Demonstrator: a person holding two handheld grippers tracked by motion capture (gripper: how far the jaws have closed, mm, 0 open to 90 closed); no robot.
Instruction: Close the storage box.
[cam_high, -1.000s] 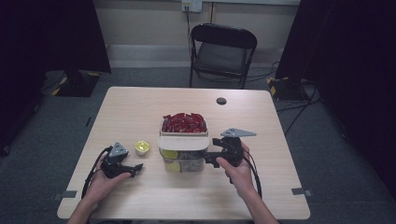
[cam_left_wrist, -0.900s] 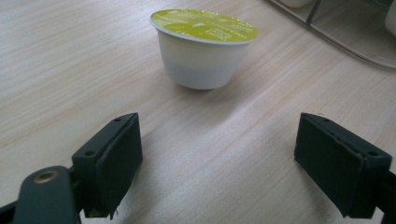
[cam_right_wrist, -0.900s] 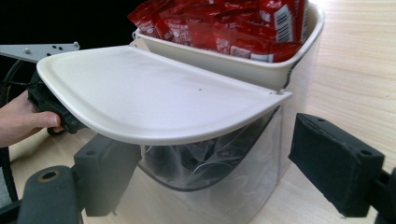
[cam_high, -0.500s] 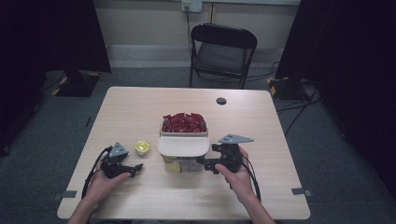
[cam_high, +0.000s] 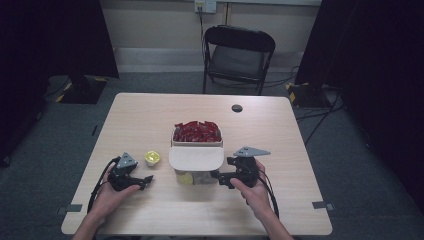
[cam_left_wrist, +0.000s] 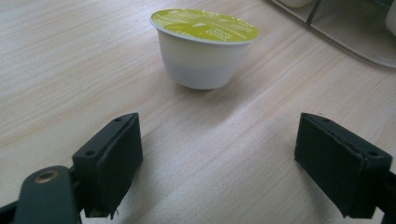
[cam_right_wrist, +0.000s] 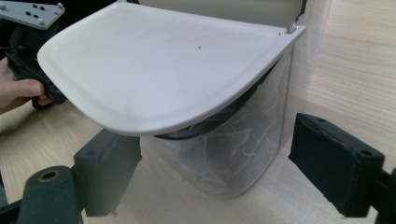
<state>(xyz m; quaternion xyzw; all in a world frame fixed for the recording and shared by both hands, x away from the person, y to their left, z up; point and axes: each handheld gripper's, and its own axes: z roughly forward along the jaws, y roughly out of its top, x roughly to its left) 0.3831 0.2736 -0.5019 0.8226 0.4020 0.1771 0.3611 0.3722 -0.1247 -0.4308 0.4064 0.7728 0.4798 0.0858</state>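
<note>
On the pale wooden desk (cam_high: 150, 125) stands a clear plastic container with a cream-white hinged lid (cam_high: 196, 158), and behind it, touching or just beside it, an open compartment heaped with red packets (cam_high: 197, 131). The work in hand appears to be gathering coffee capsules into the clear container, and by my reading it is only partly done: through the container's front wall a yellow-green shape (cam_high: 185, 178) shows, likely a capsule already inside, while one small white plastic capsule with a yellow-green foil top (cam_left_wrist: 204, 46) sits upright on the desk, just left of the container and apart from it. The left hand-held gripper (cam_left_wrist: 219, 163) rests low on the desk with its jaws released and wide, the capsule ahead of them and not yet between the pads. The right hand-held gripper (cam_right_wrist: 229, 172) is likewise released, its pads (cam_right_wrist: 334, 163) standing either side of the container's lower front corner without pressing it; the lid (cam_right_wrist: 163, 70) hangs out over them, lifted at a slant, and a thin white liner shows inside. What seems left is to grasp the loose capsule, carry it under the lid and drop it in. The foil top bears fine printed text and small boxes, too small to read; no brand can be made out anywhere.
</note>
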